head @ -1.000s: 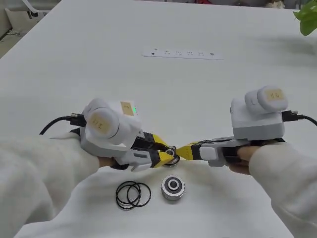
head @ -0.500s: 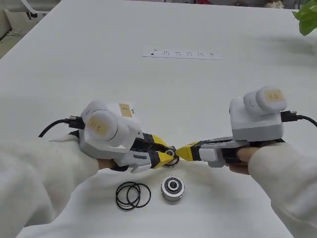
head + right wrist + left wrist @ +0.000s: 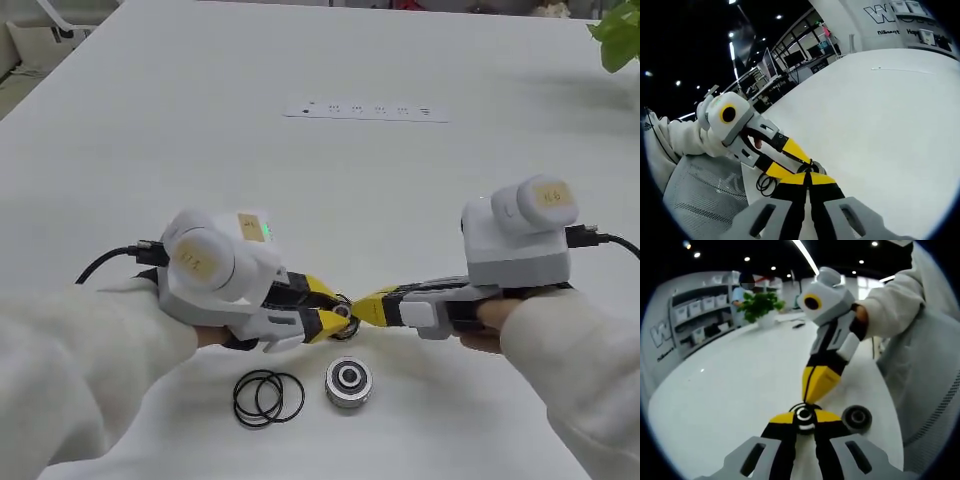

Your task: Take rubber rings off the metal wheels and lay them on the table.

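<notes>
We hold one wheel (image 3: 804,415) in the left tongs (image 3: 335,315), whose yellow tips pinch it from both sides, just above the counter (image 3: 300,180). Held by its faces this way, the wheel has its rim free, which is where a ring would sit. We judge that this is the reason for the grip.

The right tongs (image 3: 362,308) come in from the opposite side, tip to tip with the left. Their jaws are pressed together into a narrow point that touches the wheel's edge. A closed point like this suits picking at a thin band. We cannot tell whether a ring is actually caught between them, because the contact is too small to make out.

A small pile of loose black rings (image 3: 267,396) lies flat on the counter just below the left tongs, on our side. A second wheel (image 3: 348,381) sits beside the pile, under the spot where the two tips meet. Both are close enough that a freed ring can be dropped onto the pile with only a short move.

We judge the job partly done. The risk now is the wheel twisting in the left grip when the right tongs pull.
</notes>
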The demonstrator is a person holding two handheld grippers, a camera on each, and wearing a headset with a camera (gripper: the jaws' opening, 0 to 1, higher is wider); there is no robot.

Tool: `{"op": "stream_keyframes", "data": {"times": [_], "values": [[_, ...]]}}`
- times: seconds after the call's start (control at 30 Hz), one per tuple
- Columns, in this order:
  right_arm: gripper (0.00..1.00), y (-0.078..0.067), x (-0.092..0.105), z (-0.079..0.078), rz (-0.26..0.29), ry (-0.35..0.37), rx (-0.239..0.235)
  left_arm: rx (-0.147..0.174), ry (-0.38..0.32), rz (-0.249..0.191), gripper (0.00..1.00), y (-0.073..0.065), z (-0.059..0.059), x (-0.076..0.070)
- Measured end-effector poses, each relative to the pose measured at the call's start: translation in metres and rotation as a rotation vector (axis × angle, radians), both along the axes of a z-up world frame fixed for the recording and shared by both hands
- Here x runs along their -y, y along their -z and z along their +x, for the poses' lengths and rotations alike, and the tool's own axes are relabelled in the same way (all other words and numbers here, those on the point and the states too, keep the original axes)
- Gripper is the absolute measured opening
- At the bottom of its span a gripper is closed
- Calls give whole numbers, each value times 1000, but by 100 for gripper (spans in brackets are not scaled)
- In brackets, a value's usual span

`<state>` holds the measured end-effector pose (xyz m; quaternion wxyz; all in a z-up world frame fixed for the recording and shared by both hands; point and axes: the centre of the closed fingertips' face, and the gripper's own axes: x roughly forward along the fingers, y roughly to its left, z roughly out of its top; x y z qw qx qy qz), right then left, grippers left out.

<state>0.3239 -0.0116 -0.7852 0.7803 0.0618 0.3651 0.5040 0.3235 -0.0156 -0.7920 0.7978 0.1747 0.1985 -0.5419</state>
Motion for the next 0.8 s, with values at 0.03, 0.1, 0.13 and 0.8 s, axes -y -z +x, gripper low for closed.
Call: {"op": "stream_keyframes", "data": {"times": [0.03, 0.1, 0.13, 0.8], "values": [[0, 1, 1, 1, -4, 2, 2, 3, -1, 3, 14, 0, 0, 0], [0, 2, 4, 1, -7, 10, -3, 6, -9, 8, 14, 0, 0, 0], [0, 2, 5, 2, -7, 14, -7, 12, -8, 12, 14, 0, 0, 0], [0, -1, 7, 2, 8, 31, -20, 16, 24, -14, 34, -36, -4, -7]]}}
